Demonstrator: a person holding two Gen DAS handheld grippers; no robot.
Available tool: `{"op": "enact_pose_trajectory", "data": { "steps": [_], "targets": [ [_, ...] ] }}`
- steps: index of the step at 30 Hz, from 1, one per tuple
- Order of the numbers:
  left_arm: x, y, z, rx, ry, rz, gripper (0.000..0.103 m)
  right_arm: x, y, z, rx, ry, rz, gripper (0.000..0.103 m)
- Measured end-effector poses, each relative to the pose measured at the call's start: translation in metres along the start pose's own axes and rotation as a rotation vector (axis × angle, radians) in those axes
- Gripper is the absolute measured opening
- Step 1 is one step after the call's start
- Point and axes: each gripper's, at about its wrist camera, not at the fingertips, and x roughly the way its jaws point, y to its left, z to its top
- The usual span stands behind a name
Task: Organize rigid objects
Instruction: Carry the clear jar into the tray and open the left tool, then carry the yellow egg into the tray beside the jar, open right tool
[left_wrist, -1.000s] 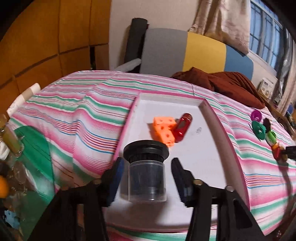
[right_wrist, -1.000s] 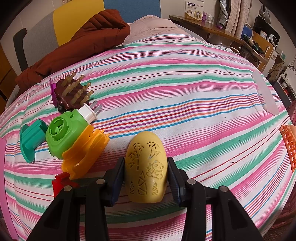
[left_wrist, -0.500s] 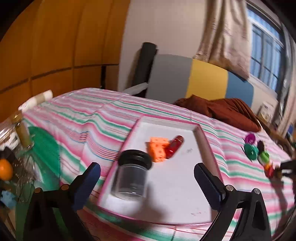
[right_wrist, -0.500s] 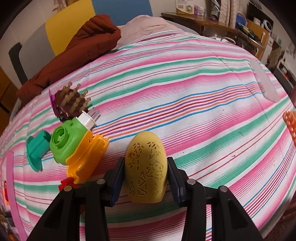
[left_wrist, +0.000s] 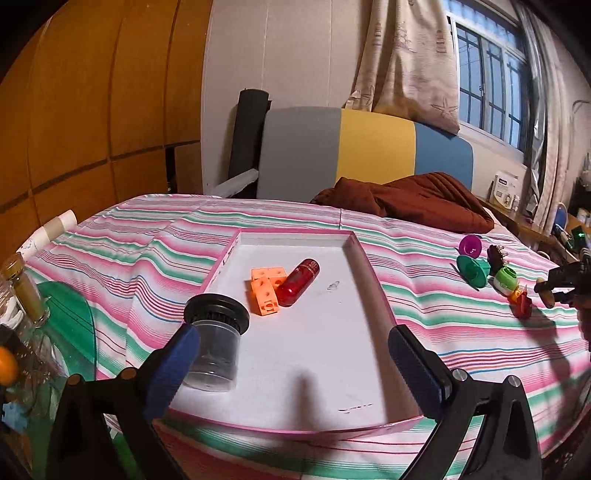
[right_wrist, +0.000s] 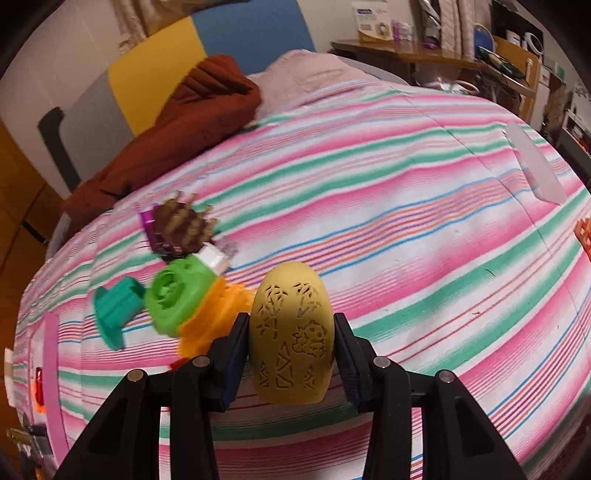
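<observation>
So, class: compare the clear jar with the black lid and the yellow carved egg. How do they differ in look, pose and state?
The jar is a see-through cylinder with a black lid; the egg is opaque yellow with carved patterns. The jar stands free in the white tray, and the left gripper has just opened its jaws off it; the egg is clamped in the right gripper above the striped cloth. Both stand upright.

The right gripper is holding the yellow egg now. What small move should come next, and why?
Probably lift the yellow egg a little off the striped cloth. The right gripper has its fingers pressed on both sides of it, and the pink tray, where the jar already stands, has bare room.
</observation>
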Motion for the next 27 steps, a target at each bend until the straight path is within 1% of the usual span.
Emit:
{"op": "enact_pose_trajectory", "data": {
  "steps": [5, 8, 10, 14, 18, 23, 27],
  "targets": [
    [-0.004, 0.002, 0.002, -0.005, -0.012, -0.008, 0.103, -0.014, 0.023, -0.008, -0.064, -0.037, 0.063, 0.044],
    [-0.006, 0.005, 0.003, -0.003, -0.012, 0.001, 0.103, -0.023, 0.041, -0.012, -0.144, -0.063, 0.087, 0.044],
    [-0.009, 0.009, 0.003, -0.014, -0.015, 0.0, 0.103, -0.026, 0.056, -0.018, -0.196, -0.065, 0.115, 0.044],
    [-0.012, 0.016, 0.003, -0.031, -0.024, 0.005, 0.103, -0.037, 0.089, -0.04, -0.294, -0.067, 0.162, 0.044],
    [-0.017, 0.024, 0.004, -0.058, -0.043, 0.011, 0.103, -0.043, 0.123, -0.067, -0.352, -0.037, 0.25, 0.044],
    [-0.023, 0.037, 0.003, -0.094, -0.065, 0.035, 0.103, -0.052, 0.177, -0.109, -0.441, 0.016, 0.374, 0.044],
    [-0.026, 0.05, 0.001, -0.111, -0.072, 0.087, 0.103, -0.064, 0.23, -0.138, -0.513, 0.061, 0.489, 0.044]
  ]
}}
